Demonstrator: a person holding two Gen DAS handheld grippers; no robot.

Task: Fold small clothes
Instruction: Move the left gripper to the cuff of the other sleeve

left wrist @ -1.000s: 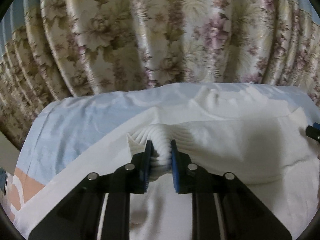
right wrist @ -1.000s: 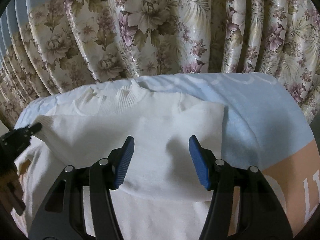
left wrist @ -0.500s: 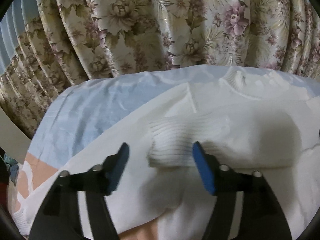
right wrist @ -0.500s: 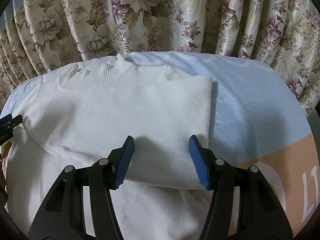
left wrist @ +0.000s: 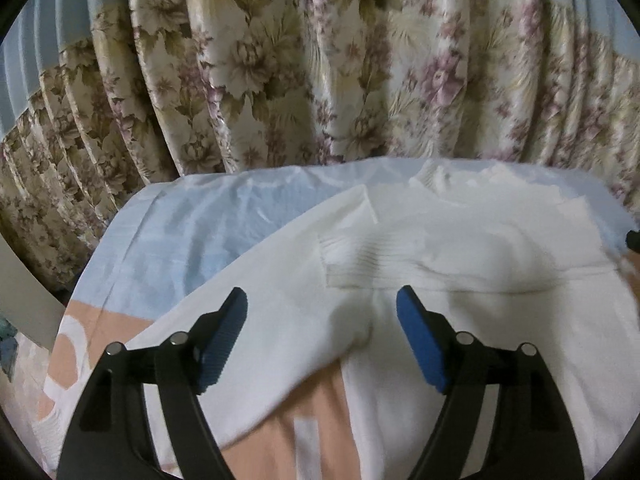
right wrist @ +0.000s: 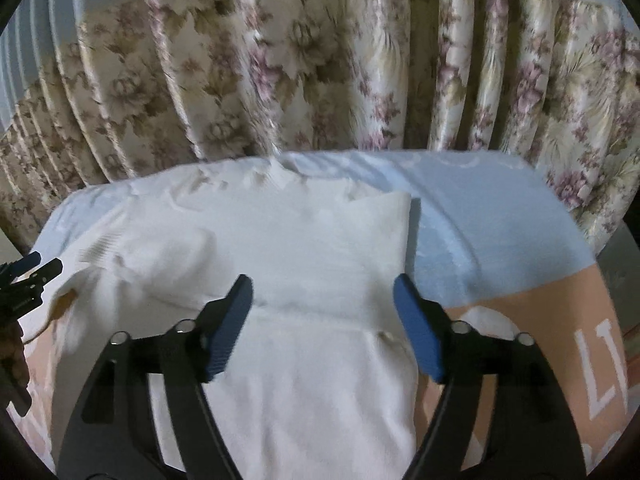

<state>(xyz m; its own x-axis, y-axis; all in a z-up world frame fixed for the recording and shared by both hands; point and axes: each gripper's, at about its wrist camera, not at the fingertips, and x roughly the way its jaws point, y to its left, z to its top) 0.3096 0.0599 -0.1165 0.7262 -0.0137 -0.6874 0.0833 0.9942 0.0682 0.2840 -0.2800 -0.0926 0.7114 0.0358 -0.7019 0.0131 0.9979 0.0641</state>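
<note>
A white knit sweater (left wrist: 460,288) lies flat on the bed, collar toward the curtain. One sleeve is folded across the chest, its ribbed cuff (left wrist: 352,264) lying just ahead of my left gripper (left wrist: 322,320). The left gripper is open and empty, hovering above the sweater's left side. In the right wrist view the sweater (right wrist: 304,248) fills the middle, with a straight folded edge on its right. My right gripper (right wrist: 322,308) is open and empty above the sweater's body. The left gripper's tips (right wrist: 28,268) show at that view's left edge.
The bed sheet (left wrist: 192,232) is pale blue with a peach band and white letters (right wrist: 600,364) near the front. A floral curtain (left wrist: 320,60) hangs close behind the bed. The bed's edges drop off at left and right.
My left gripper let go of the ribbed cuff, opened and drew back; the cuff now lies flat on the chest. My right gripper stayed open and pulled back a little.
</note>
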